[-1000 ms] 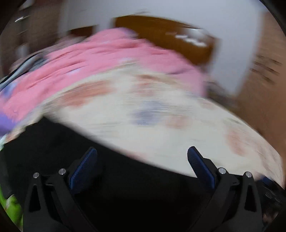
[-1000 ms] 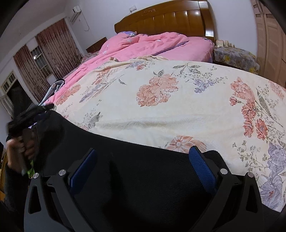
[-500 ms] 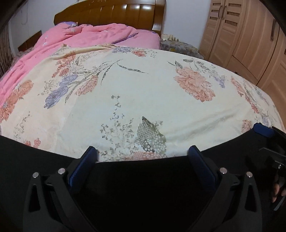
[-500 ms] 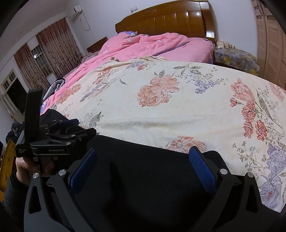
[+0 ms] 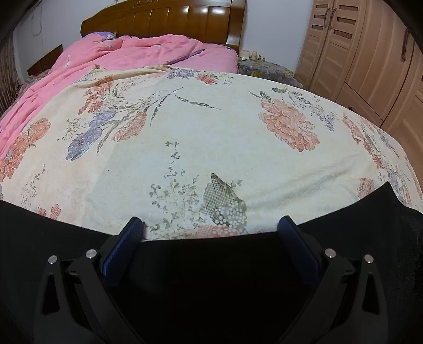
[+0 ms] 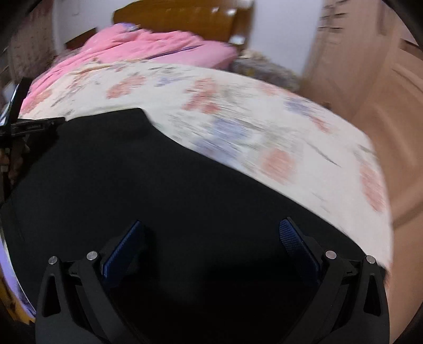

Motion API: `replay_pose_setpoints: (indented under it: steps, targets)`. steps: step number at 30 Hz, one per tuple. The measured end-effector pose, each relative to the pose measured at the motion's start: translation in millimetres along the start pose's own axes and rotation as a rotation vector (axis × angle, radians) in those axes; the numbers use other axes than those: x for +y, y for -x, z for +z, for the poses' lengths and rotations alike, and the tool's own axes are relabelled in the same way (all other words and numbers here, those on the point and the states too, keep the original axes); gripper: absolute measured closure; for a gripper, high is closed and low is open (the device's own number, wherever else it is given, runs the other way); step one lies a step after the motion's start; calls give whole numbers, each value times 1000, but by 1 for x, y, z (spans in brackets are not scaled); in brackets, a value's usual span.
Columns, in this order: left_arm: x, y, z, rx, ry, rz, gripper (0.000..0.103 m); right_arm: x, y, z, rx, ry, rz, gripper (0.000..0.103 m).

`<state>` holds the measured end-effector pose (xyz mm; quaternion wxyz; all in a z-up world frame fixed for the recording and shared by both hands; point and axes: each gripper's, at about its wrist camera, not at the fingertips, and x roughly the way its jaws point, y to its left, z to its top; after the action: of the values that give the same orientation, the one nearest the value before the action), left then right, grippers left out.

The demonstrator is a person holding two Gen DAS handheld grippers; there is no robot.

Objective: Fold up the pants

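Note:
Black pants [image 5: 211, 277] lie spread along the near edge of a bed with a cream floral blanket [image 5: 211, 148]. In the left wrist view my left gripper [image 5: 210, 232] hangs open just over the pants' far edge, blue pads wide apart, nothing between them. The right wrist view is motion-blurred. There the pants [image 6: 158, 185] fill the lower middle, and my right gripper [image 6: 211, 235] is open above them, holding nothing. The left gripper [image 6: 26, 127] and the hand holding it show at that view's left edge.
A pink quilt [image 5: 111, 55] is bunched at the head of the bed below a wooden headboard [image 5: 169, 22]. A nightstand [image 5: 267, 68] under a floral cloth stands beside it. Wooden wardrobe doors [image 5: 370, 60] line the right wall, past the bed's right edge.
The left gripper swung from a blurred leftward view to face the bed squarely and then held still. The right gripper, steady before, now sweeps so its view has turned right and blurred.

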<state>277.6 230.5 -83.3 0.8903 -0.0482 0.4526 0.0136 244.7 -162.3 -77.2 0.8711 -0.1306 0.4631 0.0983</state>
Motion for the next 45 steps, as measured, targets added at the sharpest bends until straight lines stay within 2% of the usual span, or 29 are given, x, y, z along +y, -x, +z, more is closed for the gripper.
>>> replay_pose_setpoints:
  steps: [2, 3, 4, 7, 10, 11, 13, 14, 15, 17, 19, 20, 22, 24, 27, 29, 31, 34, 35, 36, 37, 42, 44, 45]
  targets:
    - [0, 0, 0, 0, 1, -1, 1, -13, 0, -25, 34, -11, 7, 4]
    - [0, 0, 0, 0, 0, 0, 1, -23, 6, -37, -14, -48, 67, 4]
    - [0, 0, 0, 0, -1, 1, 1, -27, 12, -45, -51, -54, 88, 4]
    - [0, 1, 1, 3, -3, 7, 1, -21, 11, -53, -112, -2, 54, 4]
    - [-6, 20, -7, -5, 15, 87, 2, -15, 14, -51, -85, -36, 8, 4]
    - [-10, 40, -15, -34, 39, 106, 2, -10, 19, -50, -62, -44, -31, 4]
    - [-17, 83, -37, -139, 39, 57, 2, 0, 32, -47, -77, -57, -81, 4]
    - [-17, 111, -55, -215, 29, 26, 2, 6, 41, -45, -114, -71, -69, 4]
    - [-13, 129, -70, -262, 32, 21, 2, 14, 49, -40, -147, -83, -22, 4]
    - [12, 155, -101, -310, 98, 2, 2, 40, 59, -26, -190, -73, 83, 4]
    - [61, 162, -126, -291, 246, -52, 2, 82, 60, -8, -198, 2, 183, 4]
    - [100, 164, -141, -265, 359, -65, 2, 100, 59, -1, -191, 42, 219, 4]
    - [150, 170, -158, -266, 496, -63, 2, 154, 54, 18, -183, 157, 310, 4]
    - [207, 186, -177, -293, 639, -30, 2, 205, 53, 34, -198, 253, 392, 4]
    - [269, 209, -194, -366, 773, -62, 2, 271, 49, 52, -231, 354, 493, 5]
    - [296, 215, -192, -374, 792, -82, 3, 302, 37, 61, -237, 392, 501, 5]
    - [312, 212, -187, -366, 792, -138, 12, 317, 25, 60, -208, 397, 495, 5]
    - [324, 197, -174, -333, 777, -249, 19, 324, 9, 53, -132, 383, 500, 5]
    - [329, 188, -168, -322, 781, -288, 21, 324, 9, 56, -130, 373, 507, 6]
    - [328, 179, -163, -310, 784, -311, 27, 321, 8, 58, -140, 358, 514, 5]
    - [327, 173, -158, -298, 784, -314, 30, 318, 6, 59, -132, 345, 519, 5]
    - [331, 157, -150, -262, 783, -277, 30, 328, 5, 55, -121, 351, 484, 5]
    - [336, 149, -151, -223, 788, -248, 30, 332, 9, 53, -124, 366, 472, 5]
    - [339, 146, -153, -219, 799, -260, 30, 333, 8, 53, -126, 370, 473, 5]
